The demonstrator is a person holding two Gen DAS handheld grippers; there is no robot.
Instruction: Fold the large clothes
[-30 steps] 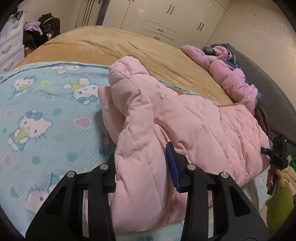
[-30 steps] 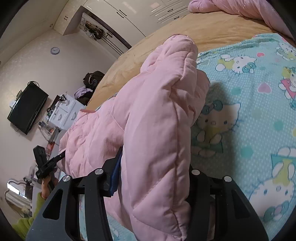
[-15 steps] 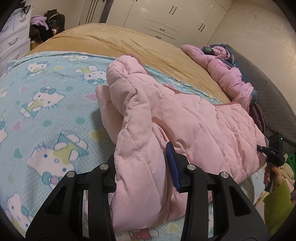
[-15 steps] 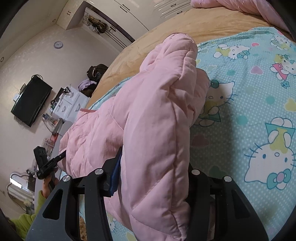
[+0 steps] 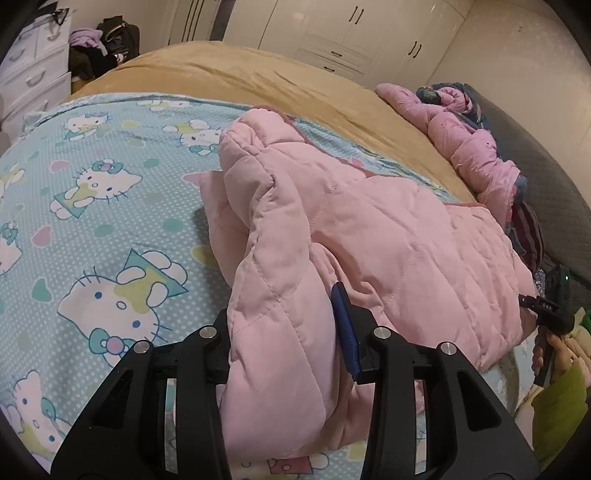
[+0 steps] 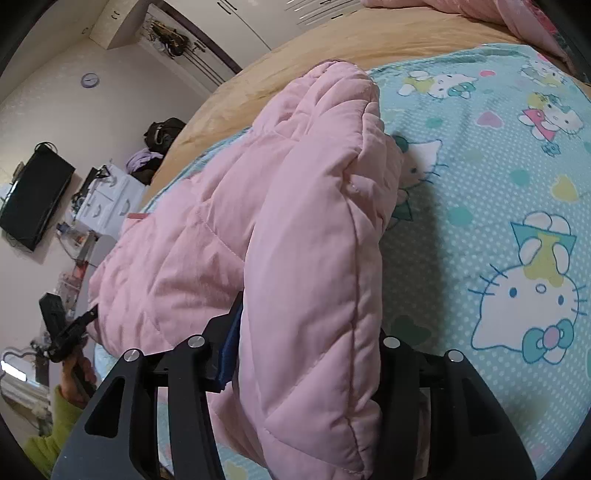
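Judging by its puffy quilting, the pink padded jacket (image 5: 369, 236) should handle light, soft and springy, best taken by a thick folded edge. It lies on the cartoon-cat sheet (image 5: 92, 221), one folded end pinched in the left gripper (image 5: 284, 343). The right gripper (image 6: 310, 354) holds the other end, its jaws having just eased a little wider though the padding fills them.

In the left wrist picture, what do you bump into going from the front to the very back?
left gripper → pink quilted jacket → tan blanket → white wardrobe
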